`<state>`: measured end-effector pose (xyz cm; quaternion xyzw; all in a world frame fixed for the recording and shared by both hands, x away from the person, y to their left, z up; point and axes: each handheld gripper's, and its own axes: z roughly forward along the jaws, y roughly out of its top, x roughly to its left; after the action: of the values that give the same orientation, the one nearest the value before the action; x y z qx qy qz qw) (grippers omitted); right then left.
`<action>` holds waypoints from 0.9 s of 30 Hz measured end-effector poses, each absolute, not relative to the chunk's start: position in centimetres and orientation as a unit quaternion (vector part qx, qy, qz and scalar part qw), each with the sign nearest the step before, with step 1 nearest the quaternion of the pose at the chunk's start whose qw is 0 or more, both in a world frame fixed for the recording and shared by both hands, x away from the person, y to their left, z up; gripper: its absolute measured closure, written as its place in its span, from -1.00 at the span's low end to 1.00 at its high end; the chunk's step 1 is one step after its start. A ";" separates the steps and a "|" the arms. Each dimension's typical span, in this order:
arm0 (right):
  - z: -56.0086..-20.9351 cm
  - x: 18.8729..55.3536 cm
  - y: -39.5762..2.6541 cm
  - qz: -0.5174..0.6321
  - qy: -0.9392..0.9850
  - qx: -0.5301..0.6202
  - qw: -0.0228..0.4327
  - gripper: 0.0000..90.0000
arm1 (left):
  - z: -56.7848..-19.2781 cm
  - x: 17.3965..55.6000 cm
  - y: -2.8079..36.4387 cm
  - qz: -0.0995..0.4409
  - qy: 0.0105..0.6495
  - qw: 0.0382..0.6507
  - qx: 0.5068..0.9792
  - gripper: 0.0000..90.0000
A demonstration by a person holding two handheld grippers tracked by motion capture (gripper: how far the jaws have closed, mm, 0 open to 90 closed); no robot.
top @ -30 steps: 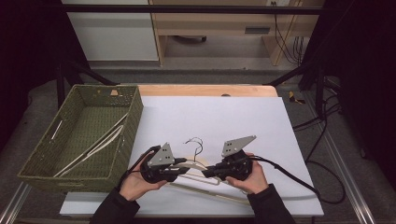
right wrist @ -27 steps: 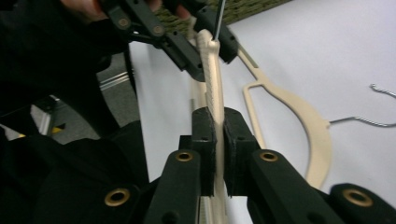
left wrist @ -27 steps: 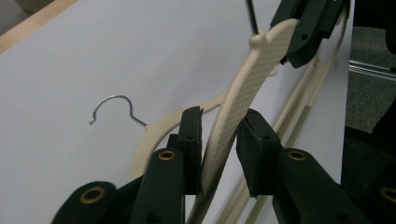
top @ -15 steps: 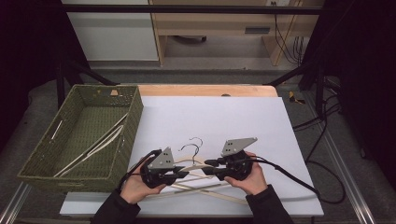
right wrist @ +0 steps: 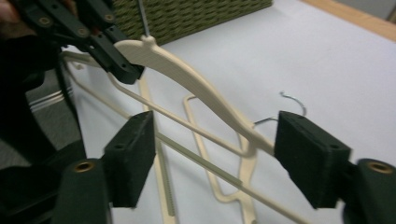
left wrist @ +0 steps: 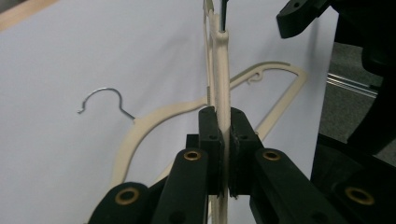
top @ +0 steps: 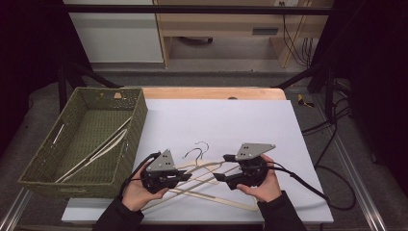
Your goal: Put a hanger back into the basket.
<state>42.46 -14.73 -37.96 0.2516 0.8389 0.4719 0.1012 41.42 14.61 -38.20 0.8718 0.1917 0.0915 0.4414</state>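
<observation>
Held hanger [left wrist: 219, 70]: cream plastic, lifted off the white table sheet [top: 231, 120], just right of the wicker basket [top: 137, 120] and nr the sheet's front edge. Seen edge-on in left gripper view, rising straight up from betw the jaws. In right gripper view [right wrist: 187, 77] its curved shoulder ran from the other gripper's jaws down toward the right pad.

Left gripper [left wrist: 223, 154]: jaws together, clamped on the held hanger's arm, pads pressed on both sides. In high view [top: 185, 176] it sat in the person's left hand, just right of the basket's front corner.

Right gripper [right wrist: 215, 154]: jaws had just been opening; pads stood wide apart, hanger's shoulder and lower bar passing betw them. Right pad close to the shoulder; contact uncertain, no grip. High view [top: 219, 168] put it further right of the basket, beyond the left gripper, tips pointing back toward it.

2nd hanger [left wrist: 140, 126]: same cream type, metal hook, lay flat on the sheet beneath the held one.

Basket: at least one more pale hanger [top: 96, 151] lay inside, slanted across the floor.
</observation>
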 end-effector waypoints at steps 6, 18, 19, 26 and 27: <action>-38.0 42.2 -16.5 0.474 0.821 0.290 0.130 -0.66 | -36.8 40.9 15.3 0.113 0.202 0.451 0.862 0.91; -38.9 41.7 -19.9 0.487 0.786 0.348 0.154 -0.84 | -33.3 40.5 17.1 0.142 0.213 0.484 0.837 0.91; -38.9 41.7 -19.9 0.487 0.786 0.348 0.154 -0.84 | -33.3 40.5 17.1 0.142 0.213 0.484 0.837 0.91; -39.3 41.1 -21.5 0.490 0.773 0.367 0.163 -0.85 | -30.4 40.8 18.3 0.155 0.211 0.493 0.830 0.91; -39.3 41.1 -21.5 0.490 0.773 0.367 0.163 -0.85 | -30.0 40.9 18.5 0.157 0.211 0.494 0.829 0.91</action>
<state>41.07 -21.45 -39.30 0.3675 0.7733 0.4903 0.1629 40.92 18.54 -29.95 0.8289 0.2106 0.1572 0.4939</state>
